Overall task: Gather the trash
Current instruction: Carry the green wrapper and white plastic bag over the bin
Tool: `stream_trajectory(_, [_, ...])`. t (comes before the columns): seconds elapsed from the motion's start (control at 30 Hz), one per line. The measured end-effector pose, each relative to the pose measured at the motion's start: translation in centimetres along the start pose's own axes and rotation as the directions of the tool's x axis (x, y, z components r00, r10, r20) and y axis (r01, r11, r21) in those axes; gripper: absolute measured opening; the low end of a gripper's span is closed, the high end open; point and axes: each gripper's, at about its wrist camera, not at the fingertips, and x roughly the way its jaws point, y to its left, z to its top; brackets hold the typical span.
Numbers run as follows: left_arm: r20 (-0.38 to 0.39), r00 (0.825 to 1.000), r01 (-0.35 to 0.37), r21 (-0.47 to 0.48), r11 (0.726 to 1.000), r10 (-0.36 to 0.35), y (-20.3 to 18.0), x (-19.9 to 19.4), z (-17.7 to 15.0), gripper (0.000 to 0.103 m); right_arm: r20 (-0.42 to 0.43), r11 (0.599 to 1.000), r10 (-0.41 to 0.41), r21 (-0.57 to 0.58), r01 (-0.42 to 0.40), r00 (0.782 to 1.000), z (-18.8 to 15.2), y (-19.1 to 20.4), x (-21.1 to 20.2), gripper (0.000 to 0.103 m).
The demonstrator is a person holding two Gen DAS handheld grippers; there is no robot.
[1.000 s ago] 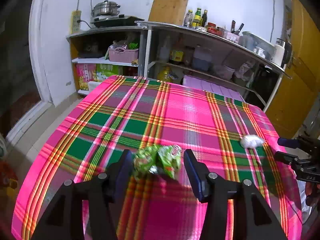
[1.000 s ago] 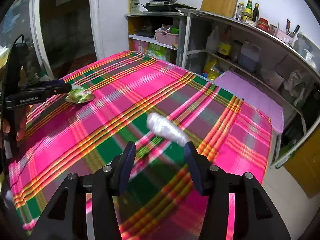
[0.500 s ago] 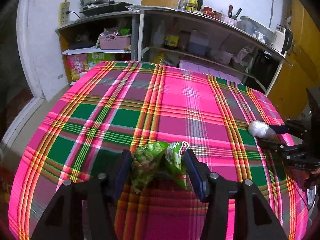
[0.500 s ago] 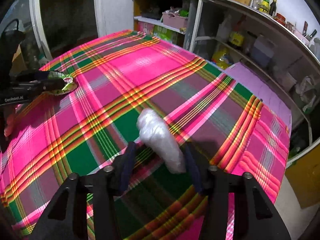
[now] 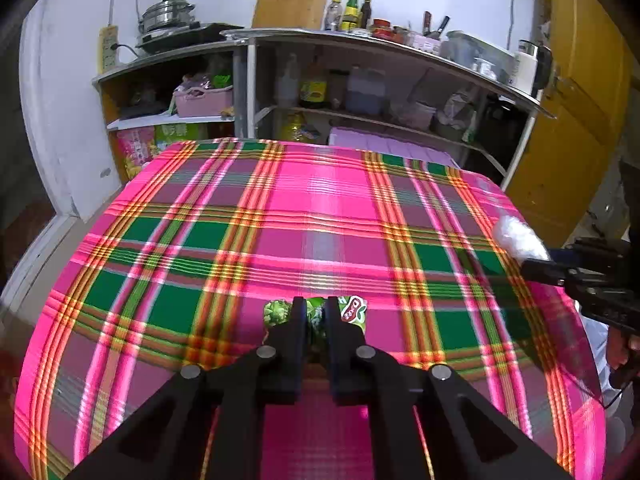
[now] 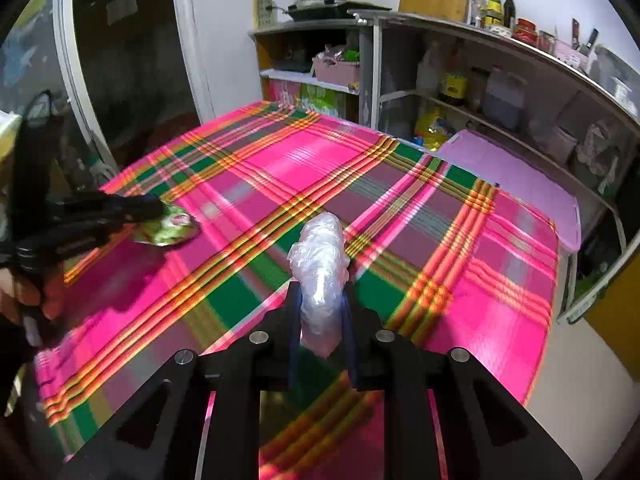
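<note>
Both are loaded up: the left gripper [image 5: 315, 314] is pinching the crumpled green snack wrapper [image 5: 276, 312] at lower center over the plaid tablecloth [image 5: 320, 220], while the right gripper [image 6: 322, 304] squeezes a clear plastic wad [image 6: 320, 264] mid-frame.

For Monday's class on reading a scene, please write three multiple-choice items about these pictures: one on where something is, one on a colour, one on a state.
1. Where is the steel pot?
A. on the upper shelf by the wall
B. on the tablecloth
C. on the floor

2. What colour is the snack wrapper?
A. blue
B. mainly green
C. black

3. What is the right gripper doing?
A. standing open over bare cloth
B. gripping a bottle
C. closed on the crumpled plastic bag

Answers:
1 A, it sits on the cooker on the shelf.
2 B, green shows either side of the left gripper.
3 C, both fingers press the bag.
</note>
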Motion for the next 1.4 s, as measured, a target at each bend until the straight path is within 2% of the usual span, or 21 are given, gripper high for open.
stream_trajectory(0.33, [0.076, 0.995, 0.068, 0.019, 0.997, -0.070, -4.6, -6.0, -1.8, 0.007, 0.074, 0.997, -0.007, 0.072, 0.002, 0.997, -4.7, 0.8, -7.6, 0.019])
stream_trajectory(0.67, [0.114, 0.970, 0.208, 0.079, 0.975, -0.216, -12.9, -11.2, -4.5, 0.007, 0.107, 0.979, -0.071, 0.197, 0.048, 0.992, -11.4, -0.2, -14.7, 0.019])
stream_trajectory(1.07, [0.063, 0.934, 0.336, 0.185, 0.924, -0.352, -22.8, -11.9, -6.8, 0.007, 0.096, 0.939, -0.157, 0.323, 0.118, 0.983, -17.6, -2.7, -19.6, 0.019])
stream_trajectory(1.23, [0.042, 0.922, 0.367, 0.213, 0.906, -0.384, -25.9, -11.7, -7.4, 0.007, 0.087, 0.922, -0.185, 0.359, 0.142, 0.979, -19.1, -3.9, -20.5, 0.019])
stream_trajectory(1.4, [0.022, 0.921, 0.374, 0.236, 0.897, -0.390, -28.2, -10.9, -7.9, 0.007, 0.076, 0.908, -0.209, 0.384, 0.165, 0.975, -20.2, -5.0, -20.8, 0.019])
